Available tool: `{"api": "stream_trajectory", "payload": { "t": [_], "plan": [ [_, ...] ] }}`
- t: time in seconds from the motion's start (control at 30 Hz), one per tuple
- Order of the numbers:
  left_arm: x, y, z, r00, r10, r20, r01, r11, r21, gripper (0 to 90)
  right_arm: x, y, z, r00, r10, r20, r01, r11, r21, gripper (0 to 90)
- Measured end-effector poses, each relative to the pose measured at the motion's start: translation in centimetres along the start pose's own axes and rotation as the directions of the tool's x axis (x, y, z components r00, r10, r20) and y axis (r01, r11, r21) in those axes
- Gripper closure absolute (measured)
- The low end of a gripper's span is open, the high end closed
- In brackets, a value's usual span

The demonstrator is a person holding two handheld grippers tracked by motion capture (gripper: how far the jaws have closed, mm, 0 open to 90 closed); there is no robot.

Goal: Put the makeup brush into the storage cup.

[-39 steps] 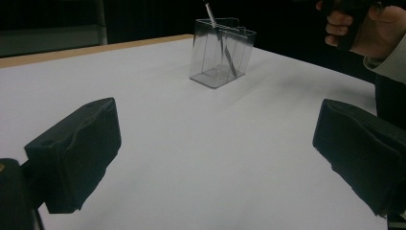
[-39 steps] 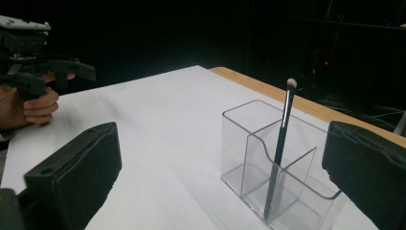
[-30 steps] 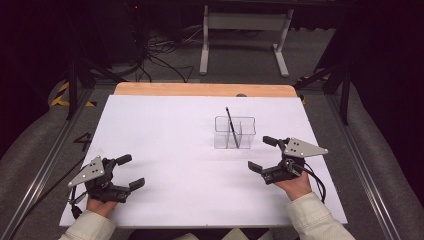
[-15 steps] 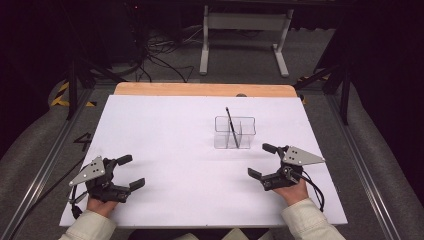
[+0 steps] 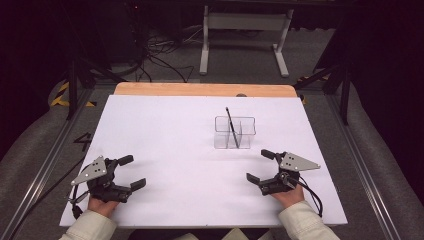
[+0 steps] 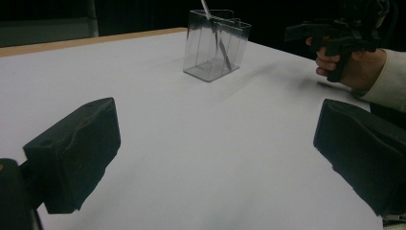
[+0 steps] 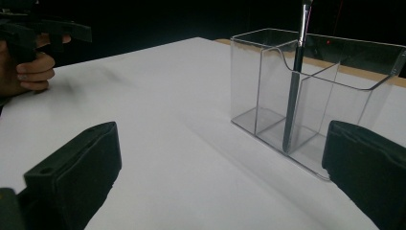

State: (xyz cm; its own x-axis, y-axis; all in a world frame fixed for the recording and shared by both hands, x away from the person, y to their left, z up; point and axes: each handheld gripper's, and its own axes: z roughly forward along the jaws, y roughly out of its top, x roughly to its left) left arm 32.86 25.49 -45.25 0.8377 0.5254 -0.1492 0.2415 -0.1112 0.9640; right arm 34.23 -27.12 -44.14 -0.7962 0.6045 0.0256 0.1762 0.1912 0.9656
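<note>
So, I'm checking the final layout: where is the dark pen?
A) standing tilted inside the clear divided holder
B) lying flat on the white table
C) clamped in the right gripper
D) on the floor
A: the pen leans inside the clear holder, with both grippers open and apart from it.

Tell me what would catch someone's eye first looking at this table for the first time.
Most striking is the clear plastic organizer, standing alone right of centre on the white table, with a thin dark pen leaning upright in one of its compartments. Next come the two black grippers near the front edge, the left gripper and the right gripper, both open and holding nothing.
</note>
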Motion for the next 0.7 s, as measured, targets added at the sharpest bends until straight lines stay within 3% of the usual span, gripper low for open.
{"api": "stream_trajectory", "payload": {
  "t": [0.3, 0.7],
  "plan": [
    [0.11, -0.14, 0.20, 0.9999, -0.013, 0.009, 0.013, 0.9999, 0.001, 2.7, -0.30, -1.03, 0.41, 0.9993, 0.037, -0.010, -0.037, 0.999, 0.004, 0.4],
    [0.14, -0.23, 0.12, 0.9999, -0.010, -0.004, 0.010, 0.9998, -0.020, 2.4, -0.11, -0.85, 0.17, 0.9998, 0.017, 0.005, -0.017, 1.000, -0.018, 0.3]
  ]
}}
